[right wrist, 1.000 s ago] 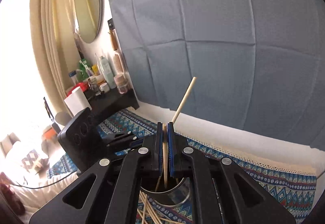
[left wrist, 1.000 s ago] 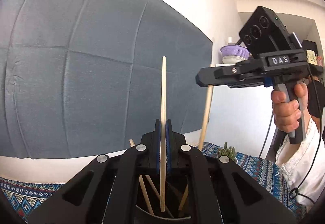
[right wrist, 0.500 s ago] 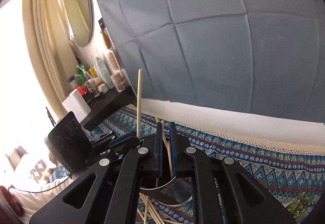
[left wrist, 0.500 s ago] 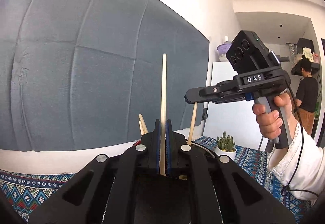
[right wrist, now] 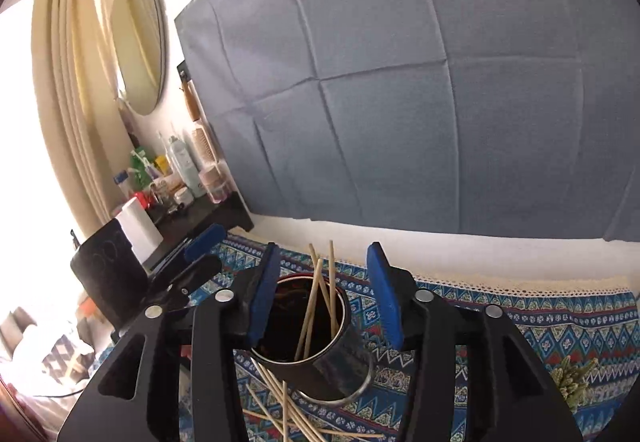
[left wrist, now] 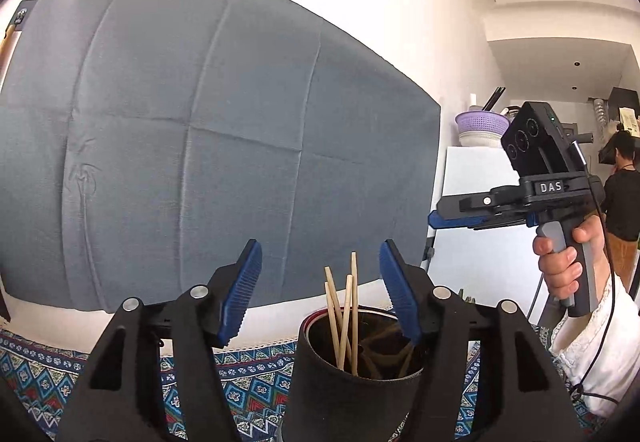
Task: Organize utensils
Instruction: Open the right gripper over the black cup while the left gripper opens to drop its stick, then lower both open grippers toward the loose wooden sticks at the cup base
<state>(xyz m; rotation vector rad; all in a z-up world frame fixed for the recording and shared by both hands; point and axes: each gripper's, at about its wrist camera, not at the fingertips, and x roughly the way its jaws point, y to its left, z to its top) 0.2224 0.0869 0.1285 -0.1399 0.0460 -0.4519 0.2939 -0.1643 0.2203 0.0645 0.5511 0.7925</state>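
You get bright daylight from the window (right wrist: 24,169), blown out to white glare beside the curtain (right wrist: 68,81); both fisheye views bend hard at their dark corners, and the near gripper bodies sit in shadow

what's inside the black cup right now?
Black cup holds several wooden sticks standing loose, tops above the rim. Its bottom is dark; the stick ends down there can't be seen.

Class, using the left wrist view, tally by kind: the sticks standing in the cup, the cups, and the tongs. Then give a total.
Thin pale wooden sticks standing in the cup: 4
Dark round cup: 1
Black, blue-padded left tongs and right tongs, both opening, gripping nothing: 2
Total: 7
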